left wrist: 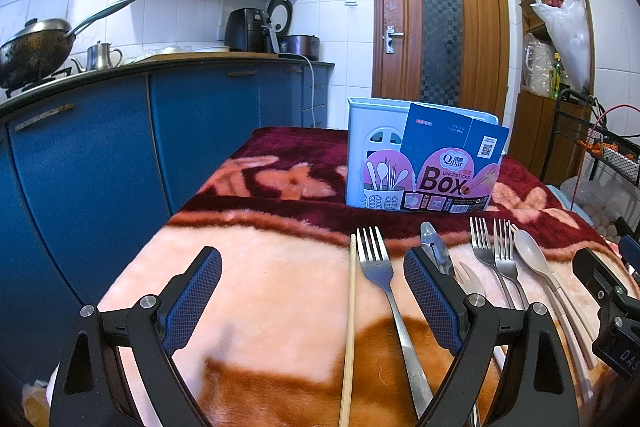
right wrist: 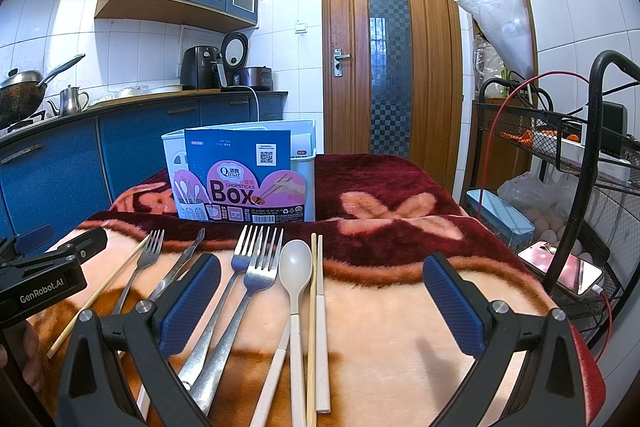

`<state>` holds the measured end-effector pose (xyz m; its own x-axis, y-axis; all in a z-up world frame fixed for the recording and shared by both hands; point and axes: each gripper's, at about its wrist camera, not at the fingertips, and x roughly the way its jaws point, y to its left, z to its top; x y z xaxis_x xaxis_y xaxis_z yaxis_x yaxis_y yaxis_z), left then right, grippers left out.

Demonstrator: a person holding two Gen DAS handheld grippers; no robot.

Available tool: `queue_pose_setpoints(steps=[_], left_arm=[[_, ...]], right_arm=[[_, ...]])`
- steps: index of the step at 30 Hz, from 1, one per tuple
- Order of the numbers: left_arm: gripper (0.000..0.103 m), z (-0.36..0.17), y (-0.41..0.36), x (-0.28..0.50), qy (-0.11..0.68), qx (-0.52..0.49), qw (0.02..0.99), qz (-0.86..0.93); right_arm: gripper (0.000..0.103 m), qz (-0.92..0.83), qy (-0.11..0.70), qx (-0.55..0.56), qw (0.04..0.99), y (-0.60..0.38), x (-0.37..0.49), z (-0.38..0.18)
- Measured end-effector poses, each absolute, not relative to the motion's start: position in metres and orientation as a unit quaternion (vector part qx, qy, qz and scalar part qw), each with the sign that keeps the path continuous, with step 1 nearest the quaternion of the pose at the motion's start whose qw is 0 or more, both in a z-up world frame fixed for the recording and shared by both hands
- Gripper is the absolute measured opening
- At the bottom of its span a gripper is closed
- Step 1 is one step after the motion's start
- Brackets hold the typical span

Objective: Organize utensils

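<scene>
Both jaws spread wide, gripping nothing: left gripper (left wrist: 312,291) low over a lone fork (left wrist: 380,279) and wooden chopstick (left wrist: 350,327), right gripper (right wrist: 322,297) above beige spoon (right wrist: 295,269); chopsticks box (right wrist: 244,177) upright beyond the utensil row on the blanket (right wrist: 400,327)

**Two low wrist views facing the chopsticks box**

Both cameras sit low over the blanket (left wrist: 280,287), looking toward the chopsticks box (left wrist: 424,163) and the door (left wrist: 440,11) behind it. The left view stands left of the box (right wrist: 244,179), the right view right of it; both share the box and the nearby utensils.
</scene>
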<state>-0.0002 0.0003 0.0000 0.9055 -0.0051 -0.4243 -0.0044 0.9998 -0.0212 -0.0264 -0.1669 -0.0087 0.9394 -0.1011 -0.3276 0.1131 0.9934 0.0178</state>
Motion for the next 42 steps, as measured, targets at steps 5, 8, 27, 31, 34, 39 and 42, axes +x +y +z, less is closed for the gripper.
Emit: queue_pose_setpoints(steps=[5, 8, 27, 31, 34, 39, 42], left_arm=[[0.093, 0.0, 0.0, 0.0, 0.217, -0.011, 0.976, 0.0], [0.093, 0.0, 0.0, 0.0, 0.217, -0.012, 0.976, 0.002], [0.093, 0.016, 0.022, 0.022, 0.294, -0.004, 0.956, 0.01], [0.093, 0.021, 0.025, 0.033, 0.338, 0.011, 0.941, -0.004], [0.093, 0.019, 0.023, 0.038, 0.372, 0.023, 0.928, -0.018], [0.092, 0.007, 0.014, 0.046, 0.437, 0.031, 0.896, -0.064], [0.089, -0.004, 0.009, 0.051, 0.475, 0.032, 0.876, -0.078]], right_arm=[[0.103, -0.056, 0.166, 0.02, 0.984, -0.167, -0.026, -0.009], [0.103, -0.054, 0.17, 0.026, 0.984, -0.168, -0.025, -0.008], [0.103, -0.008, 0.291, 0.035, 0.956, -0.2, 0.002, 0.023], [0.1, 0.01, 0.347, 0.009, 0.938, -0.2, 0.013, 0.02], [0.09, 0.025, 0.393, 0.004, 0.919, -0.201, 0.02, 0.015], [0.065, 0.04, 0.46, 0.013, 0.887, -0.209, 0.035, 0.006], [0.052, 0.041, 0.487, 0.004, 0.872, -0.212, 0.042, 0.002]])
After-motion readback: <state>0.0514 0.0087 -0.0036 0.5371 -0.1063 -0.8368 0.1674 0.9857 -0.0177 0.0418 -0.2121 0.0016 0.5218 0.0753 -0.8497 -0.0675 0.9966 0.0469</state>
